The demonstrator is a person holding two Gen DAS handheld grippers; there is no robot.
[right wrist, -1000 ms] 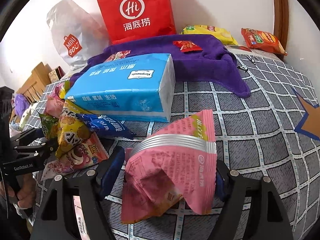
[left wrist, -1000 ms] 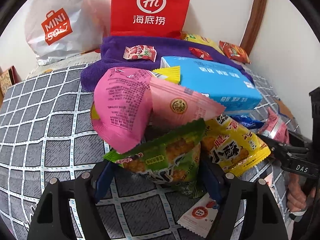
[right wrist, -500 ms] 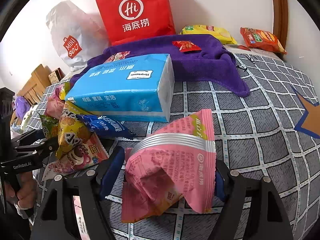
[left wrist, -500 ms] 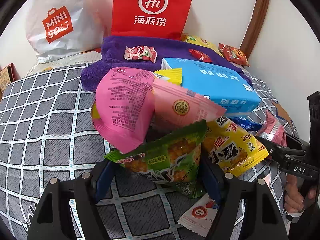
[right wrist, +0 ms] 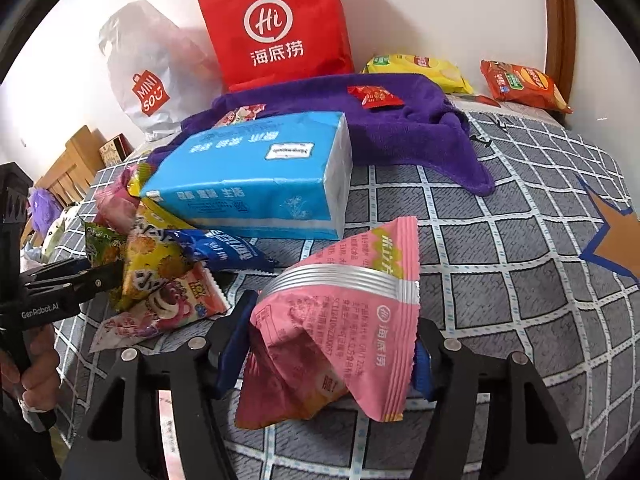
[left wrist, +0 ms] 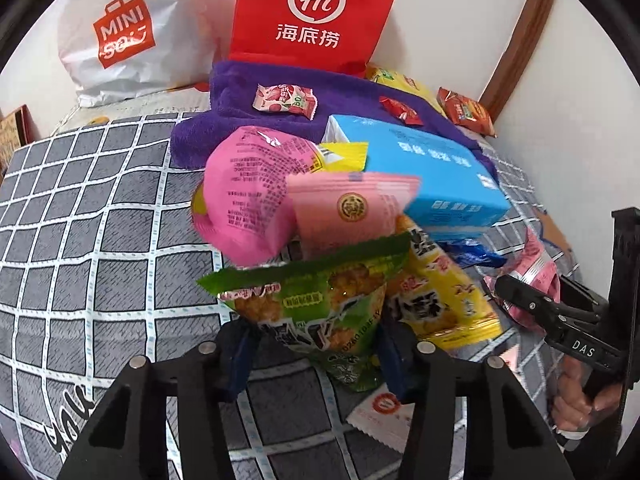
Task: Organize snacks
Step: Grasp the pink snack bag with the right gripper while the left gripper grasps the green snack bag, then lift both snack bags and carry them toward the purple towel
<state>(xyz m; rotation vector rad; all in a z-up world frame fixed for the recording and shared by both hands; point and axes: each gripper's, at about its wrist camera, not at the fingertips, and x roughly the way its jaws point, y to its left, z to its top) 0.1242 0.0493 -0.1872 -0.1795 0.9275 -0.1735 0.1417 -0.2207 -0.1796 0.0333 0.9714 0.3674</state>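
left gripper: jaws just closed, clamping green snack bag at 12 o'clock | right gripper: jaws just closed, clamping pink snack bag at 12 o'clock

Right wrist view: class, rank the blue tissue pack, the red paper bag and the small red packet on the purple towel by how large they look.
1. blue tissue pack
2. red paper bag, close behind; it stands farther off, so this is unsure
3. small red packet, clearly smallest
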